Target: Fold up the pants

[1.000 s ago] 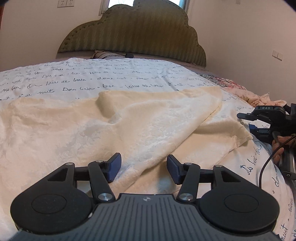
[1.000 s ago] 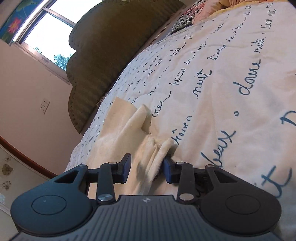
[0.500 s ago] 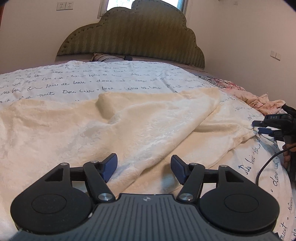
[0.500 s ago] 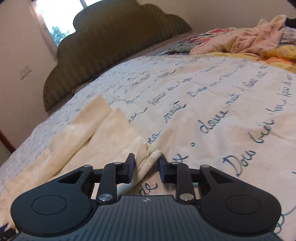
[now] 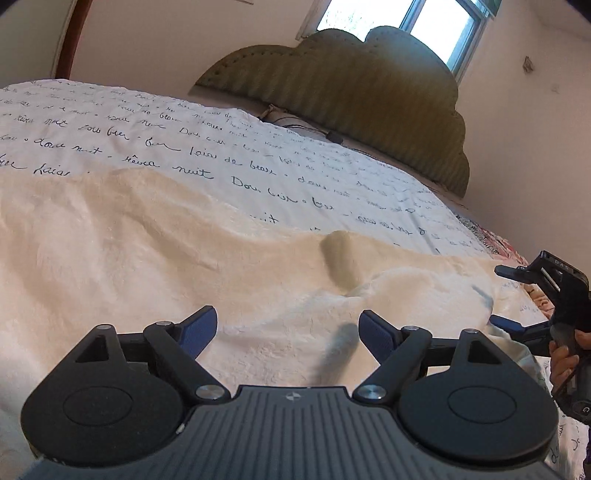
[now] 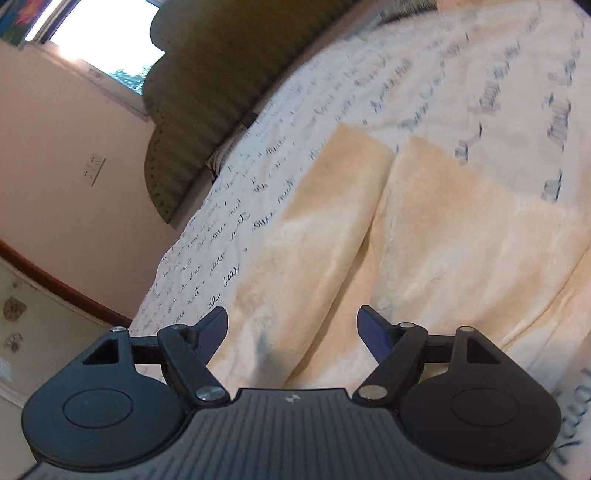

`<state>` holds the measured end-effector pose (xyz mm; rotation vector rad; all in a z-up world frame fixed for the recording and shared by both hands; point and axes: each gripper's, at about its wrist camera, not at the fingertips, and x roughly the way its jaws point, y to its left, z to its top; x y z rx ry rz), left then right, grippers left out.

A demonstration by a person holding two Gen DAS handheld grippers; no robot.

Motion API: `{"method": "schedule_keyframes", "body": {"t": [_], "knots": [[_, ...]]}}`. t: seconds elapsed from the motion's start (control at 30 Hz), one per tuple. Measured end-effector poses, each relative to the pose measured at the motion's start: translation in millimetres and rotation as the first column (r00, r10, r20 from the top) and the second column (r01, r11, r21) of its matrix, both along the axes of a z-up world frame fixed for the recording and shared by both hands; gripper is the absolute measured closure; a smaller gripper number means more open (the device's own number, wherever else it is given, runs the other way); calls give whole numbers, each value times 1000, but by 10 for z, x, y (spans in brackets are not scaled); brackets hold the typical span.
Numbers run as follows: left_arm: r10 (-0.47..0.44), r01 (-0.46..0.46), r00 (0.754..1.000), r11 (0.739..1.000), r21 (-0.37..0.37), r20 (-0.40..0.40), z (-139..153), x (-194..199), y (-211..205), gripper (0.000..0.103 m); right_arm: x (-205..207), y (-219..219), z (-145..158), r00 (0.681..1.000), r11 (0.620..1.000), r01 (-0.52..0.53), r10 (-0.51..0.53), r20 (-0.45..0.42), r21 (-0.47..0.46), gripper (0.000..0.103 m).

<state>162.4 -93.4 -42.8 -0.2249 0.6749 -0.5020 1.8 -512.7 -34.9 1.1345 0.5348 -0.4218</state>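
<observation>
Lying spread across the script-printed bedspread (image 5: 229,162): cream pants (image 5: 155,258), soft and textured, with a raised crease near the middle in the left wrist view. Seen from the right wrist, two legs of the pants (image 6: 424,236) side by side, cuffs towards the green padded headboard (image 6: 221,66).

Hovering over the cloth, left gripper (image 5: 286,330), jaws opening and already wide apart, blue pads clear of the fabric, nothing between them but the pants lying below. Whether the fingertips brush the surface cannot be told.

Hanging over the near end of the pants, right gripper (image 6: 291,328), jaws likewise opening and spread wide, pads (image 6: 371,332) gripping nothing, cloth flat underneath rather than pinched. Visible too at the right edge of the left wrist view, held in a hand (image 5: 563,360) just beside the edge of the pants.

Bright window (image 5: 436,22) above the headboard.
</observation>
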Motion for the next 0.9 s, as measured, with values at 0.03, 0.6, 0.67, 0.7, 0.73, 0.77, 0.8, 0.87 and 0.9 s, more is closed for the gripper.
{"method": "schedule_keyframes", "body": {"t": [0.03,0.6,0.67,0.7,0.73,0.77,0.8,0.87,0.9], "knots": [[-3,3,1000,1000,19,9,12,-7,-26,16,46,-15,-6,1000,1000,-4,4,16,25,25],[-73,58,993,986,159,90,-92,-154,-239,7,2044,533,499,925,870,-381,358,-130,-312,17],[-73,58,993,986,159,90,-92,-151,-237,7,1808,461,570,942,887,-327,332,-42,-327,17],[-74,59,993,985,163,90,-92,-150,-241,6,1650,410,616,948,891,-300,318,-3,-340,17],[-75,59,993,984,167,91,-93,-149,-247,6,1505,367,663,955,893,-273,298,14,-357,17],[-75,58,993,983,173,92,-91,-152,-266,6,1366,320,701,962,893,-245,271,17,-377,17],[-76,59,993,982,177,92,-93,-153,-271,6,1209,250,724,972,895,-211,233,8,-392,17],[-77,59,993,982,182,93,-87,-167,-279,6,984,108,689,984,912,-171,181,-8,-374,17],[-77,59,993,982,182,93,-89,-167,-279,6,878,3,630,986,932,-158,165,-7,-328,17]]}}
